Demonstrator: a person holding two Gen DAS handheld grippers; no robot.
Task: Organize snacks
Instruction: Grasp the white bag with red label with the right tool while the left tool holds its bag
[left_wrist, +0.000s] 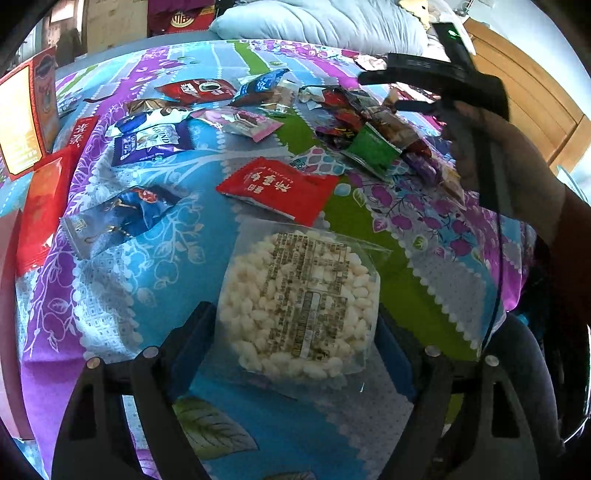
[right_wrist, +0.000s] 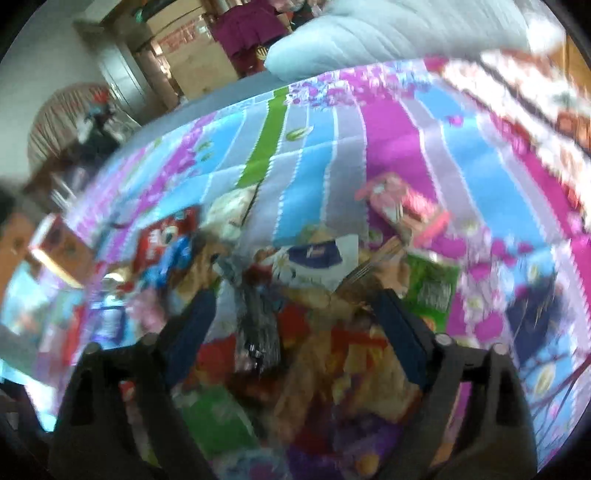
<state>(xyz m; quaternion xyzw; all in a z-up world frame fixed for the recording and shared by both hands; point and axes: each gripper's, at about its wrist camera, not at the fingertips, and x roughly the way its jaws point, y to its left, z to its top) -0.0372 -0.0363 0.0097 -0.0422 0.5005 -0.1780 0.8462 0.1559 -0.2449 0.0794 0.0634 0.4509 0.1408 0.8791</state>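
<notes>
My left gripper (left_wrist: 295, 317) is open with its two fingers on either side of a clear pack of puffed rice cake (left_wrist: 301, 302) that lies on the patterned bedspread (left_wrist: 140, 266); whether the pads touch it I cannot tell. A red sachet (left_wrist: 277, 188) lies just beyond it. My right gripper (right_wrist: 295, 306) is open above a heap of mixed snack packs (right_wrist: 314, 332); that view is blurred. The right gripper (left_wrist: 436, 88) and the hand holding it also show at the upper right of the left wrist view, over the same heap (left_wrist: 369, 125).
More snack packs lie scattered: blue and white ones (left_wrist: 147, 140), a dark blue one (left_wrist: 118, 218), a red one (left_wrist: 199, 90), a pink one (left_wrist: 247, 123). Red and orange boxes (left_wrist: 29, 122) stand at the left edge. A pale quilt (left_wrist: 321, 22) lies behind.
</notes>
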